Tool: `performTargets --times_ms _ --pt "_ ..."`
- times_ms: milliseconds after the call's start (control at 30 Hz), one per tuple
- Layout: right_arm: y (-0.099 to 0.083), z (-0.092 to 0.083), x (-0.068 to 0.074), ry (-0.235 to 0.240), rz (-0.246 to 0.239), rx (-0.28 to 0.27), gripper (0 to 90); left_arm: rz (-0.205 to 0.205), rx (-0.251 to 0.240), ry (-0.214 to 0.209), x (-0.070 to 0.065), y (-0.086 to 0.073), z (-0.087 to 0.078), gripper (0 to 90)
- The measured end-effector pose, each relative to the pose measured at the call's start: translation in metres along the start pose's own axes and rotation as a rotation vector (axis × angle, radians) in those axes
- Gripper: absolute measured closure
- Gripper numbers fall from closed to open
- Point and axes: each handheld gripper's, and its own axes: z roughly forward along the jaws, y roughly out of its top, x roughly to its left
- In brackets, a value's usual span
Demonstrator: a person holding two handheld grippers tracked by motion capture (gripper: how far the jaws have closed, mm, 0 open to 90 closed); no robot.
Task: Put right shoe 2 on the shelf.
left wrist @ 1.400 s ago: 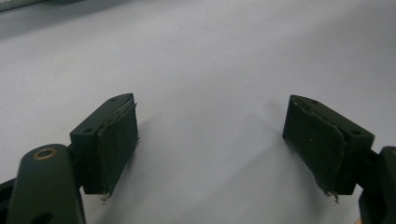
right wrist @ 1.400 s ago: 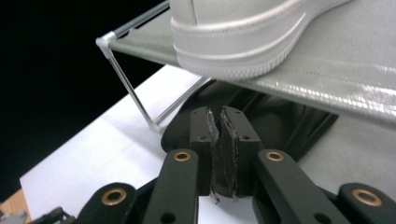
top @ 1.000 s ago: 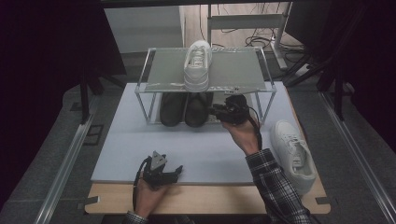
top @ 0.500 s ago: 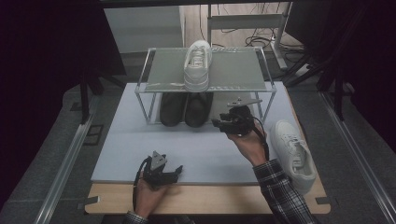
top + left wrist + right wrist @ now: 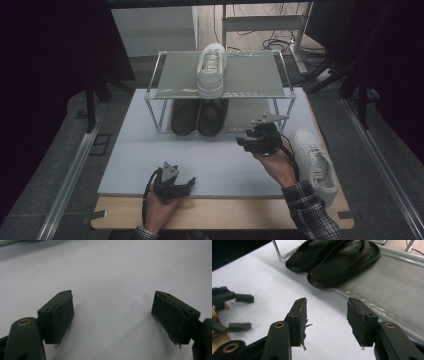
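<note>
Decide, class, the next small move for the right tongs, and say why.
Probably swing the right tongs toward the white shoe lying beside that hand on the table. They are open and empty, its partner sits alone on the rack, and the black pair is already stowed below.

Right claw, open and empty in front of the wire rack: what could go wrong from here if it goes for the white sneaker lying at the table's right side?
1. The white sneaker lies by the table's right edge; a clumsy nudge could push it off.
2. The right claw sits close to the metal wire rack; a careless swing may knock its leg.
3. The pair of black shoes on the lower shelf is close by and could get shoved.
</note>
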Motion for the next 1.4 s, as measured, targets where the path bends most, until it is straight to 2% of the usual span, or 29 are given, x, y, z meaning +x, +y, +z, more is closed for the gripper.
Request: performTargets --times_ms 533,767,1033,1100,1133,1167,1200,1233,1267,1333,1400 --pt "-0.026 -0.025 -0.017 -0.040 0.010 0.039 49.7 0.002 0.002 0.001 0.000 0.000 0.000 17.7" --pt "-0.033 -0.042 -0.027 -0.074 0.018 0.036 54.5 0.000 0.003 0.002 0.000 0.000 0.000 17.7" --pt "-0.046 -0.058 -0.042 -0.102 0.055 0.060 65.3 0.001 0.003 0.002 0.000 0.000 0.000 17.7" --pt "-0.048 -0.061 -0.045 -0.116 0.059 0.071 70.4 0.001 0.005 0.002 0.000 0.000 0.000 17.7" --pt "-0.051 -0.065 -0.049 -0.122 0.069 0.087 77.2 0.001 0.005 0.002 0.000 0.000 0.000 17.7" --pt "-0.051 -0.065 -0.049 -0.122 0.069 0.087 77.2 0.000 0.005 0.002 0.000 0.000 0.000 17.7" --pt "-0.054 -0.068 -0.053 -0.131 0.077 0.093 83.3 0.000 0.005 0.002 0.000 0.000 0.000 17.7" --pt "-0.054 -0.068 -0.053 -0.131 0.077 0.093 83.3 0.000 0.005 0.002 0.000 0.000 0.000 17.7" --pt "-0.057 -0.072 -0.059 -0.143 0.096 0.094 89.0 -0.003 0.003 0.003 0.000 0.000 0.000 17.7" --pt "-0.058 -0.073 -0.061 -0.149 0.103 0.092 89.5 -0.002 0.003 0.002 0.000 0.000 0.000 17.7" --pt "-0.061 -0.079 -0.069 -0.168 0.119 0.096 89.6 0.001 0.003 0.003 0.000 0.000 0.000 17.7"
